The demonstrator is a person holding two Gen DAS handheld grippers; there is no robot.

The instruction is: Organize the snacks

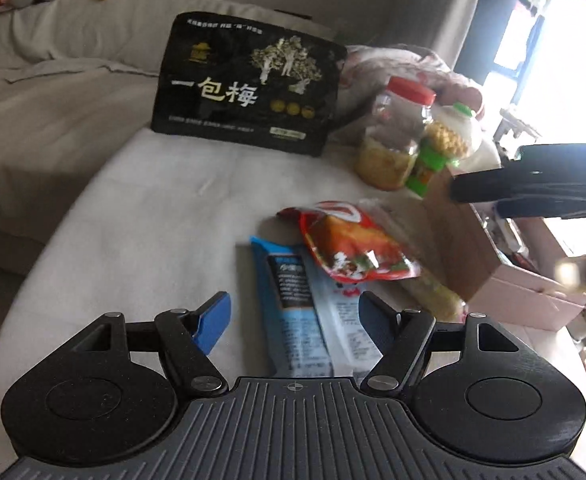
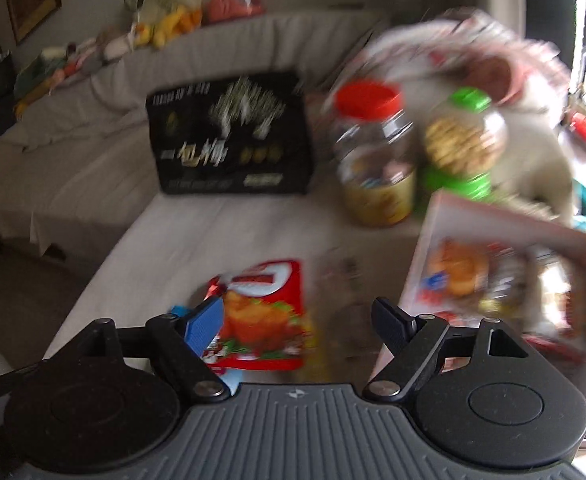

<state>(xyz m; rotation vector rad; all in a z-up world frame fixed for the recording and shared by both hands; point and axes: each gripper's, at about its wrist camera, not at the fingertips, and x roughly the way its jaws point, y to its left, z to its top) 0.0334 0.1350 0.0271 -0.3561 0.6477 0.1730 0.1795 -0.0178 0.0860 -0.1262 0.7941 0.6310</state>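
Both wrist views forward, overlapping snacks (image 1: 357, 248)

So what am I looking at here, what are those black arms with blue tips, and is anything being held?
Each picture comes from a camera on a hand-held gripper, looking along its two fingers. No robot: a person holds one per hand. The left gripper is open above a blue snack bar; the right gripper, in the blurrier view, is open over a red snack packet. Neither holds anything. On the white cloth stand a black bag, a red-lidded jar and a green-lidded jar. A cardboard box already holds snacks.
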